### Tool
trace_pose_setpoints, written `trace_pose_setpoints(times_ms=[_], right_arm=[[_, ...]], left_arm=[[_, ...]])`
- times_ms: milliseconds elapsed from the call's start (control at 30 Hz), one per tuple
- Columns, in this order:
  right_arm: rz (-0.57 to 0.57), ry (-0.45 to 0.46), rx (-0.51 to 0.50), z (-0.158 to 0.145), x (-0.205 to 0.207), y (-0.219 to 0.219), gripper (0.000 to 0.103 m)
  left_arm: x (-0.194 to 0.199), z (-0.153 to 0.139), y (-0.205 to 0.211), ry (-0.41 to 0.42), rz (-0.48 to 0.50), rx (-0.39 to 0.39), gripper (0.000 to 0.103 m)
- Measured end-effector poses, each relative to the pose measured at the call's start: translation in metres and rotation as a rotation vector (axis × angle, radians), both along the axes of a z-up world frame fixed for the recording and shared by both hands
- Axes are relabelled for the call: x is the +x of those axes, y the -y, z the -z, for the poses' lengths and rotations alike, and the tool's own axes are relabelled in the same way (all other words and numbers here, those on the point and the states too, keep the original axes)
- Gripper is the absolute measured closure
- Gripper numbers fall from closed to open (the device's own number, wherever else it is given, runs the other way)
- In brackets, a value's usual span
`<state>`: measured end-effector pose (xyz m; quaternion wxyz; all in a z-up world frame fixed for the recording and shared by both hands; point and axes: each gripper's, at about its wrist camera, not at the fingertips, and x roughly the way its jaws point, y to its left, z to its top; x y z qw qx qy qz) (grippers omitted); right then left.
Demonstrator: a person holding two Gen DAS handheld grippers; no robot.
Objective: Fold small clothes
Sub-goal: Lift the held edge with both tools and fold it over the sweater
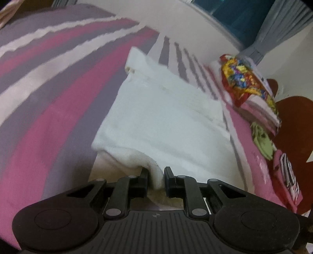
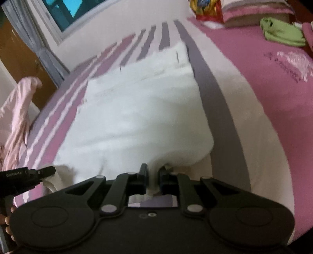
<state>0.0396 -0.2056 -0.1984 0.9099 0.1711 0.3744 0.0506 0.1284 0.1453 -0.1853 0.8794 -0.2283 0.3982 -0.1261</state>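
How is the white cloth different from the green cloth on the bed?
The white cloth is much bigger and spread out in the middle of the bed; the green cloth is small and bunched up at the far end. The left gripper and right gripper pinch the white cloth's near edge; nothing holds the green cloth. Both lie on the same striped bedspread.

A home bedroom: a bed with a pink, grey and white striped cover [image 1: 58, 82] fills the view, pillows [image 1: 260, 109] at its head, a curtained window [image 2: 58, 11] beyond its far side.
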Motion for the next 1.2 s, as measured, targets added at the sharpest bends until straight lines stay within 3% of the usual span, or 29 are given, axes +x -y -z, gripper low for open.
trace_pose_setpoints(times_ms=[433, 667, 900, 1200], right_arm=[[0.029, 0.152, -0.01, -0.031, 0.07, 0.016, 0.091], [0.042, 0.211, -0.01, -0.043, 0.13, 0.023, 0.092], [0.068, 0.235, 0.003, -0.045, 0.218, 0.038, 0.092], [0.113, 0.165, 0.023, -0.016, 0.335, 0.055, 0.092]], left_arm=[[0.08, -0.031, 0.014, 0.118, -0.016, 0.02, 0.087], [0.151, -0.036, 0.025, 0.155, -0.058, 0.005, 0.087], [0.243, -0.035, 0.043, 0.188, -0.087, 0.033, 0.087], [0.345, -0.006, 0.064, 0.12, -0.135, 0.096, 0.087]])
